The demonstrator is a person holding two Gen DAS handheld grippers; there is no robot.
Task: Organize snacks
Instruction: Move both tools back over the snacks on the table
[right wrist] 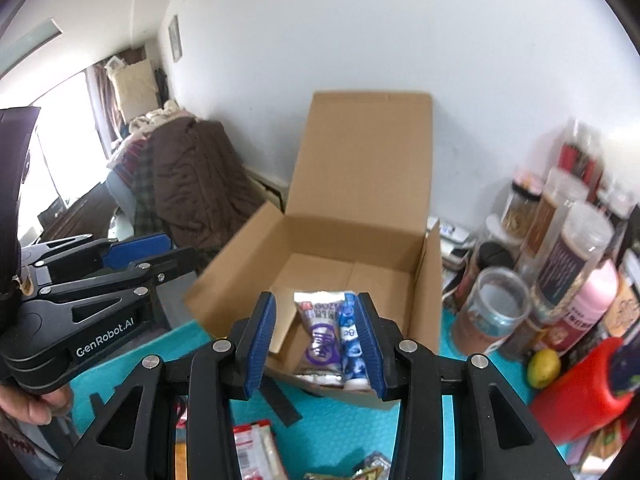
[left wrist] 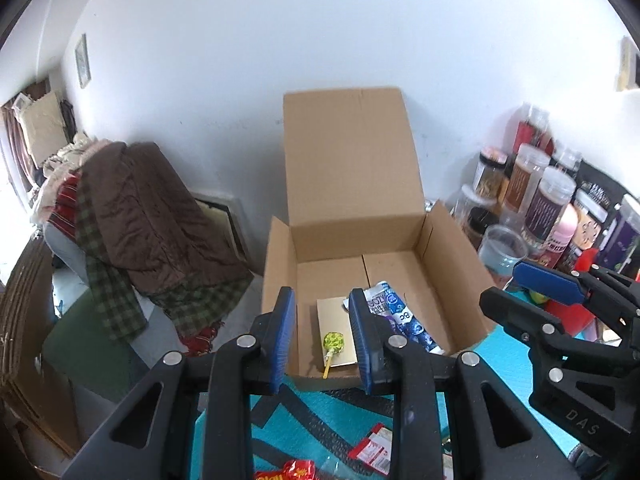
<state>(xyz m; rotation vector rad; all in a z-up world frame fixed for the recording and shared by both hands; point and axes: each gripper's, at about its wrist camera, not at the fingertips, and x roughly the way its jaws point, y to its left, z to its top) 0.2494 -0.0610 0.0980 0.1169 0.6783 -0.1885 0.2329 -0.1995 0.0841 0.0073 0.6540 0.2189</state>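
Both my grippers hang above an open cardboard box [left wrist: 352,232] of snacks on a teal mat [right wrist: 320,420].

The fingers of my left gripper [left wrist: 322,342] stand slightly apart with nothing between them. The fingers of my right gripper [right wrist: 316,346] are parted a little wider and are also empty. The box sits against a white wall with its lid flap raised. Inside, near the front wall, lie a green lollipop [left wrist: 333,342] on a tan card [left wrist: 334,316], a silver and purple snack packet [right wrist: 320,340], and a blue and white packet [right wrist: 352,344] just beside it. More red and white wrappers [left wrist: 372,450] lie loose on the mat in front of the box. Lidded jars [right wrist: 576,256] crowd the right side of the mat, with a yellow-green fruit [right wrist: 543,367] and a red container [right wrist: 580,396] near them.
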